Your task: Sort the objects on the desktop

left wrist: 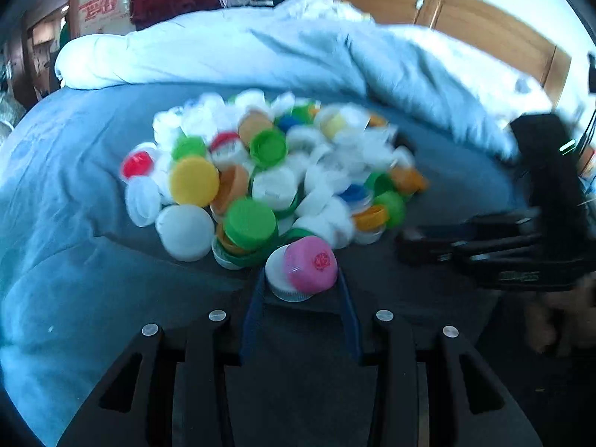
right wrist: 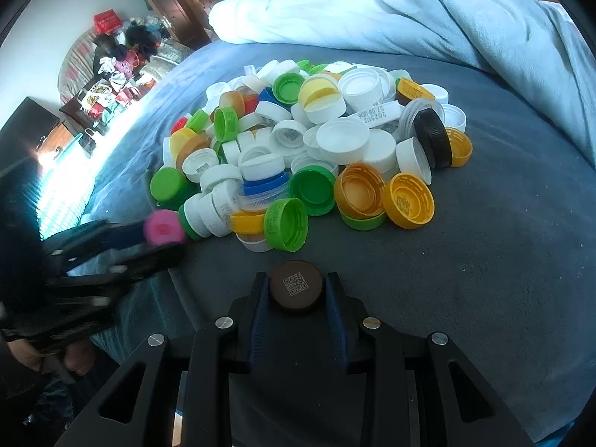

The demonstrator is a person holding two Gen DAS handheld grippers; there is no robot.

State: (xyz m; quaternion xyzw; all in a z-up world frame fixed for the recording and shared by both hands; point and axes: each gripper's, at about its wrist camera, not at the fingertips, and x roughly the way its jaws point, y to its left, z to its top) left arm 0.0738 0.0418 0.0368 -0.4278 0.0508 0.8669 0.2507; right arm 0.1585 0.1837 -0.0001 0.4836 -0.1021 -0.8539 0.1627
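A pile of bottle caps [left wrist: 268, 178] in white, green, yellow, orange, blue and red lies on a grey-blue blanket [left wrist: 74, 260]; it also shows in the right wrist view [right wrist: 316, 141]. My left gripper [left wrist: 301, 279] is shut on a pink cap [left wrist: 311, 262] stacked on a white ribbed one, at the pile's near edge; the pink cap also shows in the right wrist view [right wrist: 164, 227]. My right gripper [right wrist: 296, 290] is shut on a dark brown cap [right wrist: 296, 285] with a QR code, just in front of the pile, and appears at the right of the left wrist view [left wrist: 409, 249].
A bunched pale blue duvet [left wrist: 298, 48] lies behind the pile. A black cap [right wrist: 434, 138] stands on edge at the pile's right side. Cluttered furniture and bags [right wrist: 111, 74] stand beyond the bed's left edge. Bare blanket [right wrist: 503, 260] lies right of the pile.
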